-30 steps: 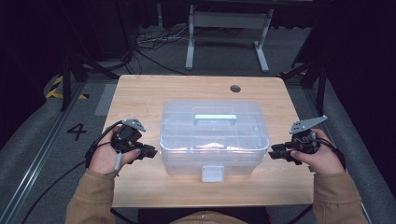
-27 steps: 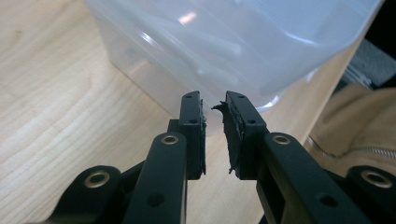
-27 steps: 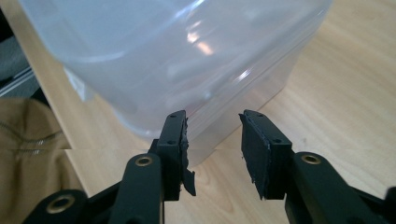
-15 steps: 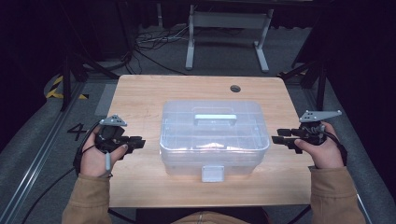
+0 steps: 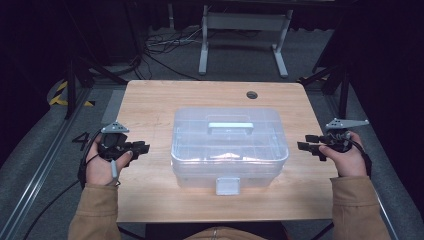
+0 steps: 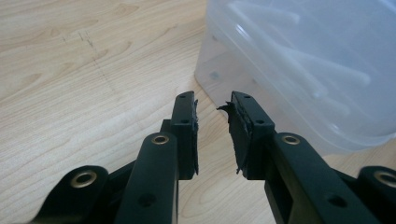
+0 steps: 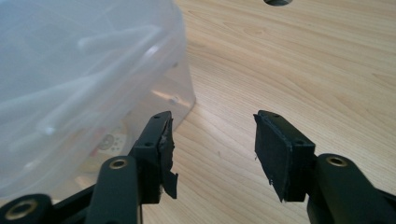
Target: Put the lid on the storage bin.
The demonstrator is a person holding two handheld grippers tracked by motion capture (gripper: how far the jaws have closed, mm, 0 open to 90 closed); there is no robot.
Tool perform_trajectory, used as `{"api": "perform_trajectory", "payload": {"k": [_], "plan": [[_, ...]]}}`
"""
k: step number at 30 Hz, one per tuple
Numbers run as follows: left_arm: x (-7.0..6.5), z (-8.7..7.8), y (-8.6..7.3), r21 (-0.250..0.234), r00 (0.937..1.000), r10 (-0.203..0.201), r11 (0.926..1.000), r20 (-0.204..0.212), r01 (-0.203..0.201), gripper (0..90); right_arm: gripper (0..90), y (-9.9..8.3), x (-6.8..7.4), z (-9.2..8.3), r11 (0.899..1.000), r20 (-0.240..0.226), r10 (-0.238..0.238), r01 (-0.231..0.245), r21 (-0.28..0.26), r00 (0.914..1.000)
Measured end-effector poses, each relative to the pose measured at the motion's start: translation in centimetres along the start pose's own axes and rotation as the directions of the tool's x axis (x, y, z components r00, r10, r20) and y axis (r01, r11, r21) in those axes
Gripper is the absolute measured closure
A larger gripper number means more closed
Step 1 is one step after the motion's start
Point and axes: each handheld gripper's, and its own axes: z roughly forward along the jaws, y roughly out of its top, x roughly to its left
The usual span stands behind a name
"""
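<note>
Nearest the person, the two grippers sit at the flanks of the table, and between them stands the clear plastic box (image 5: 230, 147), lid on, with a white latch (image 5: 227, 186) on the side facing the person.

The left gripper (image 5: 142, 147) hangs over the table's left part, its jaws pointing inward at the box. In the left gripper view the jaws stand a narrow gap apart with nothing between them, having just been opening; the box's left wall (image 6: 299, 79) lies ahead and off to one side, near but not touching the pads.

The right gripper (image 5: 306, 142) hangs just past the table's right edge, also pointing inward. Its jaws gape wider, with only bare wood showing between them, and they too have just been opening. In the right gripper view the box's right end (image 7: 84, 84) lies just beside one jaw, apart from it.

The box's long axis runs from one gripper to the other, so each short end faces a gripper. Both stand about equally far from their own end; neither hand is clearly the nearer. Any coming move on the box would likely turn on this: each gripper must travel straight inward along that axis to meet its end.

Farther off, on top of the lid, a pale handle (image 5: 230, 126) lies along the same axis, and beyond it a round cable hole (image 5: 251, 94) marks the wooden table (image 5: 150, 100).
</note>
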Motion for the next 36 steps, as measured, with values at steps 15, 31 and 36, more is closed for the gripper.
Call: {"api": "perform_trajectory", "payload": {"k": [15, 31, 36], "plan": [[1.3, 3.3, -1.0, 0.029, 0.9999, 0.007, 0.9996, -0.014, -0.007, 70.8, 44.2, -2.1, -2.7, 2.0, 0.999, 0.061, 0.046, -0.046, -0.002, 0.9971], [1.9, 6.7, -2.1, 0.076, 0.9999, 0.009, 0.9970, 0.011, -0.010, 69.0, 46.2, -3.7, -3.8, 4.3, 0.997, 0.061, 0.065, -0.067, 0.030, 0.9960], [1.8, 7.9, -2.4, 0.090, 0.9994, 0.023, 0.9956, 0.025, -0.025, 68.4, 47.1, -3.9, -3.9, 5.0, 0.997, 0.069, 0.053, -0.056, 0.047, 0.9962]]}}
